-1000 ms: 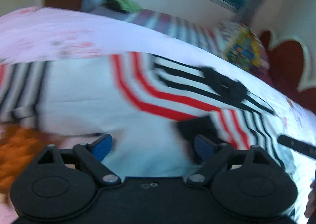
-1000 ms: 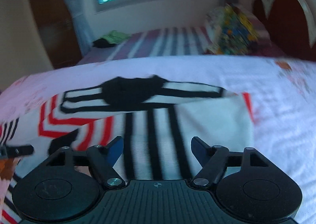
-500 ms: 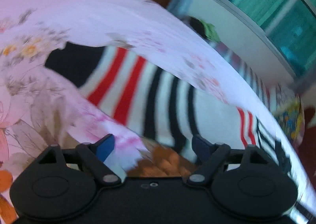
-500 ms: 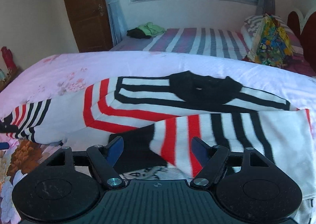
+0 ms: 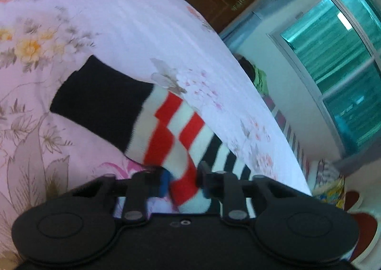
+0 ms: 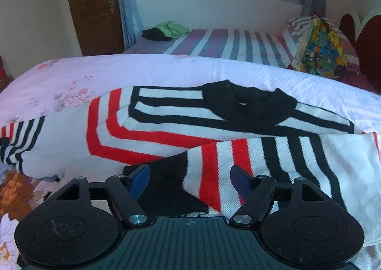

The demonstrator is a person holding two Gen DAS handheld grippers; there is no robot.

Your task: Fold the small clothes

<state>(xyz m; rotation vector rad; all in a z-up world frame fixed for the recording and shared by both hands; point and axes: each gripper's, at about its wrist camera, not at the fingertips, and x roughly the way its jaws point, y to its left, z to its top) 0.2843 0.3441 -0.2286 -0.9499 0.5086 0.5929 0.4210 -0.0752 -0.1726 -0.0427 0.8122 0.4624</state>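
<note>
With your left hand-held gripper (image 5: pixel 183 180) just closed onto the sleeve (image 5: pixel 181 141), fabric pinched between its jaws, you're at the second sleeve fold. Right hand-held gripper (image 6: pixel 190 180) hovers apart over the folded sleeve (image 6: pixel 214 174). Sweater (image 6: pixel 147 131) lies flat on the bed (image 6: pixel 119 69). Next: carry the sleeve across the body. Nothing obstructs.

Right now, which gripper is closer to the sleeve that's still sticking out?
Left. The left gripper has just closed its jaws on that sleeve. The right gripper is open over the folded sleeve.
</note>
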